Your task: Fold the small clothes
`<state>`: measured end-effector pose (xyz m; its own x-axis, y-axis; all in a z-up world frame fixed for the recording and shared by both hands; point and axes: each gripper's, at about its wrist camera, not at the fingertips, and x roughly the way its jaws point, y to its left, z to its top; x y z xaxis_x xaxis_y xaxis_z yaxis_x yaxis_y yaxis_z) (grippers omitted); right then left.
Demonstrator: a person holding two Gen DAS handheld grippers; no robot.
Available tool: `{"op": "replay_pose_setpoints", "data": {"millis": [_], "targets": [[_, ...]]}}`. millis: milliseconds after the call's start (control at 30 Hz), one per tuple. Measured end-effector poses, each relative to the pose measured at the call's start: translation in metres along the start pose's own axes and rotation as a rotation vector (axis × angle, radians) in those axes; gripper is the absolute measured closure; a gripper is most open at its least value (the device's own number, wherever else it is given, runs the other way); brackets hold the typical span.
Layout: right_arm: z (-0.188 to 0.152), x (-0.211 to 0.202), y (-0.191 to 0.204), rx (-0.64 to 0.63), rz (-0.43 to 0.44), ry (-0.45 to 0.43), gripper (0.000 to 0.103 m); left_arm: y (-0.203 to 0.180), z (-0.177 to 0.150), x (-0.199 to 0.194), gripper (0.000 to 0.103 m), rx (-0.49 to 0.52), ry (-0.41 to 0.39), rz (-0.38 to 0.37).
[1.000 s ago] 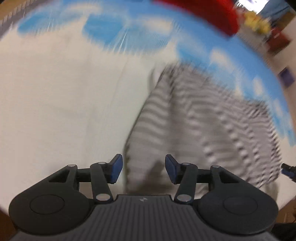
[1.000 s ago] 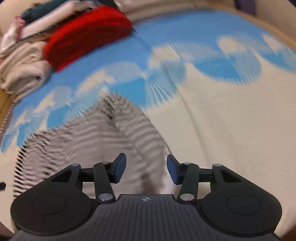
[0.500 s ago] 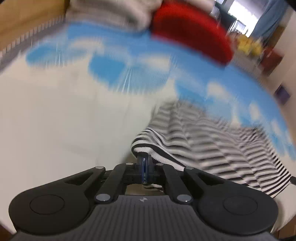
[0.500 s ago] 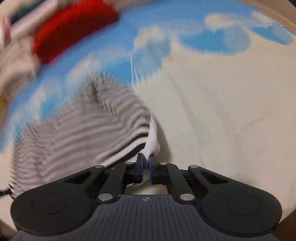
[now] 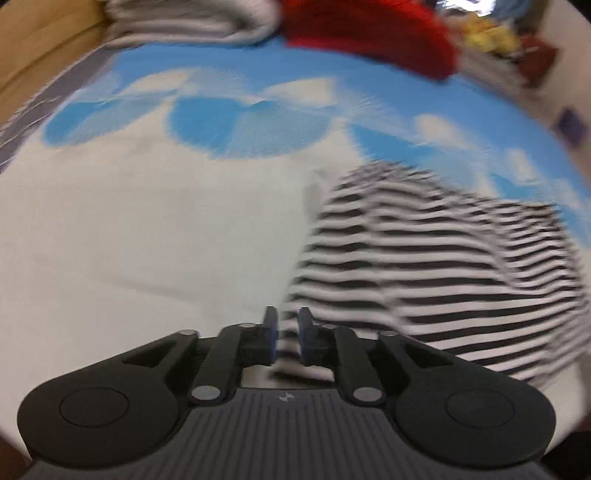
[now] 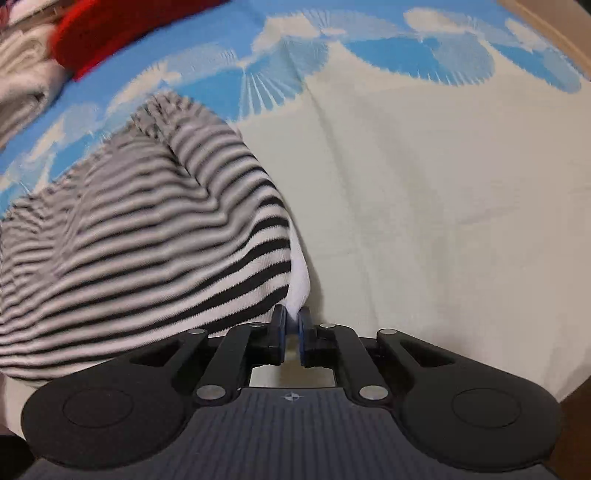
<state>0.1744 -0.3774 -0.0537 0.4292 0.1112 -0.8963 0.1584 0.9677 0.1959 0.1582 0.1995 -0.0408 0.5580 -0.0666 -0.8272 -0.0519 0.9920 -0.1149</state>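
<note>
- Striped garment (image 6: 155,236) lies on the bed (image 6: 424,192), on the cream part near the front edge; its far end reaches the blue cloud print.
- Right tongs (image 6: 291,334) pinch its white hem corner, jaws pressed nearly together.
- Left tongs (image 5: 284,338) have just been opening slightly; striped cloth sits between the jaws, blurred, so a firm pinch cannot be told.
- The garment stretches sideways between the two tongs, body running away toward the far edge; the fold likely carries the near hem that way.
- Red folded garment (image 6: 110,33) waits at the far edge.
</note>
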Motion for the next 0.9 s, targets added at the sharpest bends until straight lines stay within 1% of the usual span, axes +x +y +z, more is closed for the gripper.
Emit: {"op": "replay_pose_setpoints", "data": {"millis": [33, 67, 100, 133, 167, 233, 267, 300, 333, 400, 433, 467, 533, 600, 633, 667, 700, 733, 767, 800, 833, 867, 900], "targets": [[0.0, -0.003, 0.001, 0.0, 0.002, -0.023, 0.091, -0.006, -0.001, 0.004, 0.072, 0.007, 0.025, -0.048], [0.001, -0.004, 0.001, -0.003, 0.003, -0.04, 0.082, -0.012, -0.003, 0.013, 0.068, 0.017, 0.081, -0.102], [0.003, -0.004, 0.001, -0.009, 0.008, -0.051, 0.079, -0.018, -0.005, 0.021, 0.064, 0.032, 0.135, -0.134], [0.005, -0.002, 0.001, -0.016, 0.009, -0.048, 0.078, -0.023, -0.007, 0.028, 0.062, 0.054, 0.174, -0.143], [0.005, 0.001, 0.002, -0.021, 0.003, -0.035, 0.078, -0.029, -0.011, 0.035, 0.06, 0.09, 0.215, -0.13], [0.008, 0.01, 0.0, -0.022, -0.012, 0.001, 0.078, -0.037, -0.018, 0.047, 0.051, 0.157, 0.269, -0.062], [0.008, 0.013, -0.001, -0.024, -0.014, 0.019, 0.078, -0.033, -0.017, 0.052, 0.047, 0.153, 0.276, -0.044], [0.007, 0.018, -0.001, -0.034, -0.023, 0.043, 0.086, -0.027, -0.017, 0.05, 0.043, 0.127, 0.273, -0.039], [0.007, 0.024, -0.001, -0.046, -0.045, 0.065, 0.103, -0.019, -0.016, 0.046, 0.042, 0.09, 0.262, -0.036], [0.005, 0.031, -0.002, -0.056, -0.107, 0.093, 0.103, 0.001, -0.012, 0.036, 0.042, -0.007, 0.221, -0.017], [0.006, 0.032, -0.006, -0.046, -0.135, 0.093, 0.103, 0.008, -0.009, 0.033, 0.04, -0.048, 0.203, -0.011], [0.008, 0.03, -0.01, -0.02, -0.139, 0.078, 0.103, 0.016, -0.007, 0.029, 0.038, -0.098, 0.187, -0.008], [0.013, 0.021, -0.017, 0.042, -0.101, 0.019, 0.102, 0.031, -0.001, 0.029, 0.037, -0.191, 0.186, -0.008], [0.018, 0.011, -0.021, 0.088, -0.062, -0.064, 0.101, 0.042, -0.004, 0.035, 0.037, -0.246, 0.23, -0.005], [0.02, 0.008, -0.023, 0.107, -0.03, -0.082, 0.092, 0.043, -0.006, 0.038, 0.037, -0.257, 0.253, 0.001], [0.02, 0.008, -0.024, 0.131, 0.022, -0.078, 0.072, 0.045, -0.007, 0.041, 0.037, -0.261, 0.273, 0.008], [0.021, 0.011, -0.026, 0.147, 0.071, -0.059, 0.061, 0.046, -0.007, 0.043, 0.037, -0.258, 0.282, 0.011], [0.02, 0.014, -0.023, 0.15, 0.101, -0.035, 0.054, 0.045, -0.01, 0.045, 0.037, -0.252, 0.285, 0.012], [0.018, 0.018, -0.02, 0.136, 0.119, -0.008, 0.054, 0.043, -0.011, 0.045, 0.038, -0.246, 0.285, 0.01], [0.017, 0.021, -0.015, 0.102, 0.118, 0.017, 0.054, 0.042, -0.011, 0.046, 0.047, -0.242, 0.284, 0.005], [0.013, 0.024, -0.009, 0.065, 0.097, 0.034, 0.054, 0.041, -0.011, 0.048, 0.064, -0.239, 0.284, -0.001], [0.01, 0.028, -0.003, 0.035, 0.068, 0.054, 0.055, 0.039, -0.008, 0.054, 0.073, -0.237, 0.284, -0.011], [0.009, 0.031, -0.002, 0.024, 0.05, 0.073, 0.055, 0.039, -0.007, 0.054, 0.094, -0.234, 0.274, -0.024]]}}
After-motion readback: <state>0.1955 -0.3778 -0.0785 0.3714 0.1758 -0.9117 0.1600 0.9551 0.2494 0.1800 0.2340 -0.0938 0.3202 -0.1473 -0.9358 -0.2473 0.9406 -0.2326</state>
